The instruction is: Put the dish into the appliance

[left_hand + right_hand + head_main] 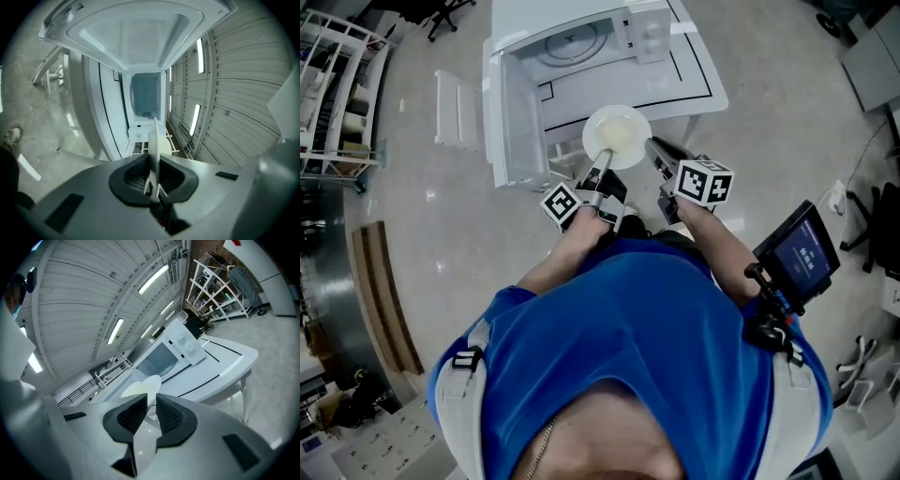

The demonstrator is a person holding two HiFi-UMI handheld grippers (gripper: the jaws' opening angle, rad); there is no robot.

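- Head view: a person in a blue shirt [628, 337] holds both grippers out toward 12 o'clock, where a white microwave oven [581, 37] stands on a white table [694, 89].
- The oven door [514, 127] is swung open at 10 o'clock of the dish, and the cavity faces the person.
- The dish [619, 131], round and pale, is held in the air in front of the open cavity and over the table's near edge. It is not inside the oven.
- The left gripper [604, 156] meets the dish rim at 7 o'clock.
- The right gripper [656, 150] has its tips at the dish rim at 4 o'clock.
- A black screen [806, 251] sits at 4 o'clock of the dish, and a white shelf rack [337, 84] stands at 9 o'clock near the frame edge.
- Left gripper view: the left gripper [153, 161] is clenched on the dish [164, 143], which shows edge-on between the pads. The oven cavity [144, 96] lies straight ahead, with the door [136, 33] at 12 o'clock.
- Right gripper view: the jaws of the right gripper [149, 401] stand a narrow gap apart, and nothing shows pressed between the pads.
- The dish [140, 387] lies just beyond the tips, at 11 o'clock.
- The oven [161, 357] and its two knobs [185, 343] lie at 1 o'clock, the table [234, 362] at 3 o'clock, and the shelf rack [215, 282] farther off at 1 o'clock.
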